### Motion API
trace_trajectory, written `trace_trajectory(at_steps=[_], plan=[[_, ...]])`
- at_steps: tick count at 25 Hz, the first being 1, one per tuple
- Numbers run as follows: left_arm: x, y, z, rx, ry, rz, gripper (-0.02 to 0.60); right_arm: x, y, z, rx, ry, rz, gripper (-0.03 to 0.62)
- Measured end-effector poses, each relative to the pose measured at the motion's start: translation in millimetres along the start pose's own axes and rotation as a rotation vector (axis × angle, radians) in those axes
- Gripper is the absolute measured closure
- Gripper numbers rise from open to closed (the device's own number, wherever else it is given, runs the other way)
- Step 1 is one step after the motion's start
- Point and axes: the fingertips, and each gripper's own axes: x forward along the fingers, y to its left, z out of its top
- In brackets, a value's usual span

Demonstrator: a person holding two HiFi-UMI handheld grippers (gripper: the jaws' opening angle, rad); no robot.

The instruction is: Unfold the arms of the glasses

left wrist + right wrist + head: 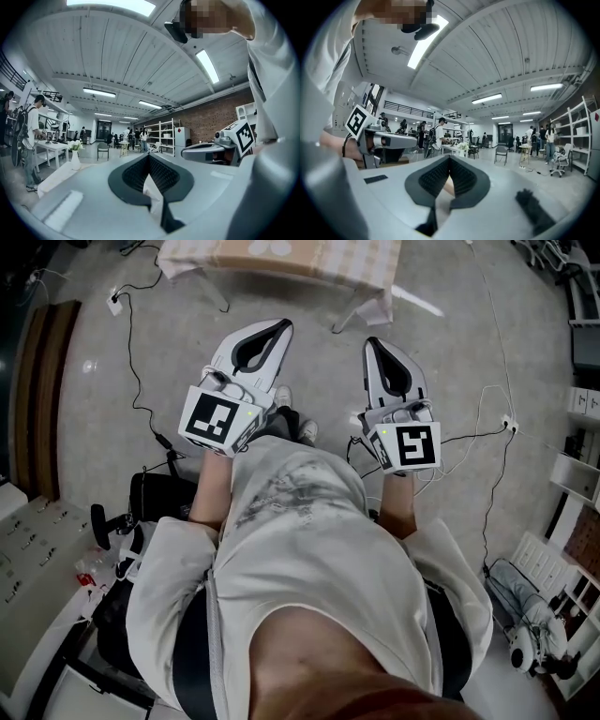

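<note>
No glasses show in any view. In the head view I hold both grippers out level in front of my body, above the floor. The left gripper [273, 328] has its jaws closed tip to tip with nothing between them; its own view shows the tips [149, 155] meeting against the open room. The right gripper [376, 342] is likewise shut and empty, its tips [449, 157] touching. Each gripper appears in the other's view: the right gripper [211, 151] at the right, the left gripper [386, 139] at the left.
A table with a checkered cloth [281, 263] stands ahead. Cables [131, 352] trail over the floor. A black bag [157, 498] sits at my left, shelving [577, 484] at my right. Several people, tables, chairs and racks [164, 136] fill the room beyond.
</note>
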Motion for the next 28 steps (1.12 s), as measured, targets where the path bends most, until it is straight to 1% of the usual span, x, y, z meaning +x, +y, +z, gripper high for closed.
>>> trace_trajectory(at_steps=[7, 13, 20, 28], plan=[[29, 44, -5, -0.018, 0.012, -0.02, 0.572, 48, -17, -1, -0.003, 0.019, -0.016, 0.577], [49, 85, -11, -0.032, 0.022, -0.041, 0.572, 91, -23, 0, -0.011, 0.036, -0.031, 0.577], [65, 125, -14, -0.05, 0.019, -0.073, 0.572, 128, -30, 2, -0.019, 0.055, -0.075, 0.577], [91, 151, -19, -0.068, 0.027, -0.086, 0.572, 157, -49, 1, -0.017, 0.074, -0.093, 0.577]])
